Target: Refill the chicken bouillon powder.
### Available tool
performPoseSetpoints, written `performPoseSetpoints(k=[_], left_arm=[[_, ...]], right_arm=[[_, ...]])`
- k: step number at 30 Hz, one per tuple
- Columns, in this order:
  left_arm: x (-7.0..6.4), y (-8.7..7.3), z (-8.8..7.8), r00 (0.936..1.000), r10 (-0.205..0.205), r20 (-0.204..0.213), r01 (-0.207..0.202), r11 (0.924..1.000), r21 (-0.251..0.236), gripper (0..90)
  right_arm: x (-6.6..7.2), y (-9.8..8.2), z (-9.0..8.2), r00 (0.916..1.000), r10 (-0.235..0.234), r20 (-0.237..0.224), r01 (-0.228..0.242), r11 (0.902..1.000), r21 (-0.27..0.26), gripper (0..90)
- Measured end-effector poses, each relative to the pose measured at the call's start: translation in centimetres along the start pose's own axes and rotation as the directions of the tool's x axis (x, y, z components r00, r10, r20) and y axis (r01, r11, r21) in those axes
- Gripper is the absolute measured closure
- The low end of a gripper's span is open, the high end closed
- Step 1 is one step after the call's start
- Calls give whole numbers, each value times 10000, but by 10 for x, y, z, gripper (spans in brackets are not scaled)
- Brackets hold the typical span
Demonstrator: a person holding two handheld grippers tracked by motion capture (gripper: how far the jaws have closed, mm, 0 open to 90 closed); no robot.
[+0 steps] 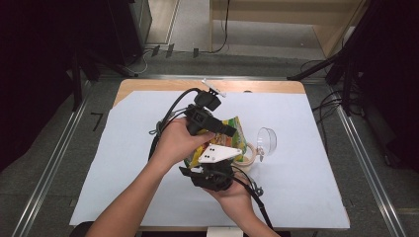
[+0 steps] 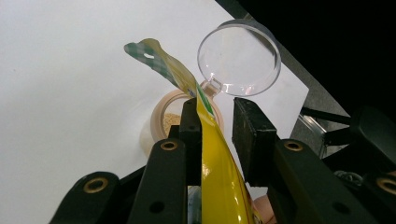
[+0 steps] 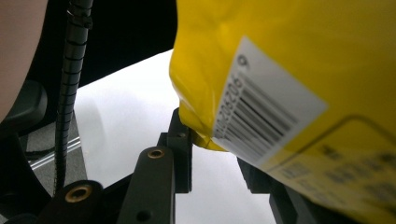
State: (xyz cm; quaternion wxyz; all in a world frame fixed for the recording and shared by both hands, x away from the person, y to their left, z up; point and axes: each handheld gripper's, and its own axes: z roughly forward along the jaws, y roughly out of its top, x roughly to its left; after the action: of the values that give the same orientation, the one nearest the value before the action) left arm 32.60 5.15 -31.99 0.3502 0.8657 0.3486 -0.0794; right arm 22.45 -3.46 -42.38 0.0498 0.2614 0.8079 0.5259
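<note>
A yellow snack bag hangs tilted in the air between both grippers, above a round beige container. The container's clear lid stands hinged open. My left gripper comes in from the left and is shut on the bag near its crumpled top. Its left pad lies flat against the bag. Beyond it I see the container holding pale grains and the lid. My right gripper reaches up from below and is shut on the bag's barcoded lower corner, which hides one jaw.
A white sheet covers the wooden table. Cables trail from both grippers across the sheet. Dark stands and floor rails flank the table on both sides.
</note>
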Motion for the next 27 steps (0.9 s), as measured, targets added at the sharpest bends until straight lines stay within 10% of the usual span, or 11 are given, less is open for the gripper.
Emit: performPoseSetpoints(k=[27], left_arm=[[1, 0, 0, 10000, -40, 71, 40, 10000, 25, 745]], right_arm=[[0, 0, -1, 9999, -92, 51, 92, 9999, 82, 705]])
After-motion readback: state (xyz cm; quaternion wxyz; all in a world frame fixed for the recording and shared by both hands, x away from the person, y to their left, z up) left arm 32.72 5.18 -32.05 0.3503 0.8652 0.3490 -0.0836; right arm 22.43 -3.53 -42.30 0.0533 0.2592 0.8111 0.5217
